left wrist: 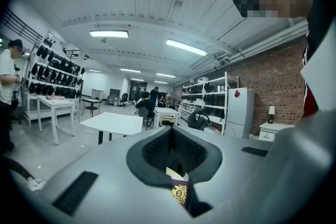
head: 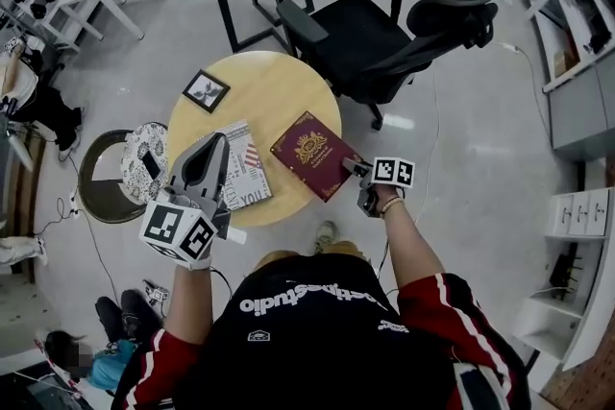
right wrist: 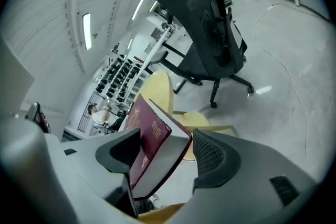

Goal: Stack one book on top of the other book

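Two hazards, the larger first. The maroon book (head: 315, 154) lies at the right edge of the round desk (head: 279, 82). Its near corner sits between the jaws of the right hand-held gripper (right wrist: 167, 155), which stand wide apart. One pad seems to touch the cover and the other is clear of it, so nothing is clamped. If they close on so little of the corner, the book may pivot and slip off the desk edge.

The lesser hazard is the left hand-held gripper (left wrist: 171, 139). With its jaws together and empty, it hovers over the patterned book (head: 242, 166) and could knock it askew, spoiling the landing place.

Counted, big to small: one desk, one office chair (head: 384, 34), two books — side by side, not stacked — two hand-held grippers, one framed picture (head: 206, 90).
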`<state>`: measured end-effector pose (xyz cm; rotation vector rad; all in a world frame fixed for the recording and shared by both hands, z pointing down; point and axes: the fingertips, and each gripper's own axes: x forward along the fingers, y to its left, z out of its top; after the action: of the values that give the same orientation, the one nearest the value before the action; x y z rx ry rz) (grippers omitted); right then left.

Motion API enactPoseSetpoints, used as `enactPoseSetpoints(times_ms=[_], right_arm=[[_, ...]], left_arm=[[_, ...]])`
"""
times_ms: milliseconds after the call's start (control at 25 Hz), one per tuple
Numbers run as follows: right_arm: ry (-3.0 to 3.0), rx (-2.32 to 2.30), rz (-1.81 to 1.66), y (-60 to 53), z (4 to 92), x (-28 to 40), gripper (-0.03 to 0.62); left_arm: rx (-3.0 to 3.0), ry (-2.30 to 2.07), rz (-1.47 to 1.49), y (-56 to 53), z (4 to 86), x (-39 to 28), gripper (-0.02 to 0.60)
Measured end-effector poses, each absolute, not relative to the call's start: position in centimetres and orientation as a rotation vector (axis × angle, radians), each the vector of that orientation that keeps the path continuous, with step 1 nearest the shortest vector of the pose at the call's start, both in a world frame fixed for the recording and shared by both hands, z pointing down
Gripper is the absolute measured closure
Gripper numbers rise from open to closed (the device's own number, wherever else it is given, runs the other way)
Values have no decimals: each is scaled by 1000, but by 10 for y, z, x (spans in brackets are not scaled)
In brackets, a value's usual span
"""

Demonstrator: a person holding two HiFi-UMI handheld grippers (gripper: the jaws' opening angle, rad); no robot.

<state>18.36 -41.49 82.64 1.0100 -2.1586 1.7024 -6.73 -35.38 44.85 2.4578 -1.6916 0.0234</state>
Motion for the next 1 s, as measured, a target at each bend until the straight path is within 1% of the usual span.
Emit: enactPoseSetpoints(times_ms=[280, 720, 1000], right_arm=[[-2132, 911, 1938, -418, 833, 173, 281], [-2129, 1075, 1967, -416, 801, 177, 329], [-2162, 1172, 2000, -417, 769, 171, 335]], left_arm=[[2461, -1694, 34, -355, 446, -69, 565], [2458, -1742, -35, -327, 432, -102, 565], [2429, -1802, -108, -298, 417, -143, 565]])
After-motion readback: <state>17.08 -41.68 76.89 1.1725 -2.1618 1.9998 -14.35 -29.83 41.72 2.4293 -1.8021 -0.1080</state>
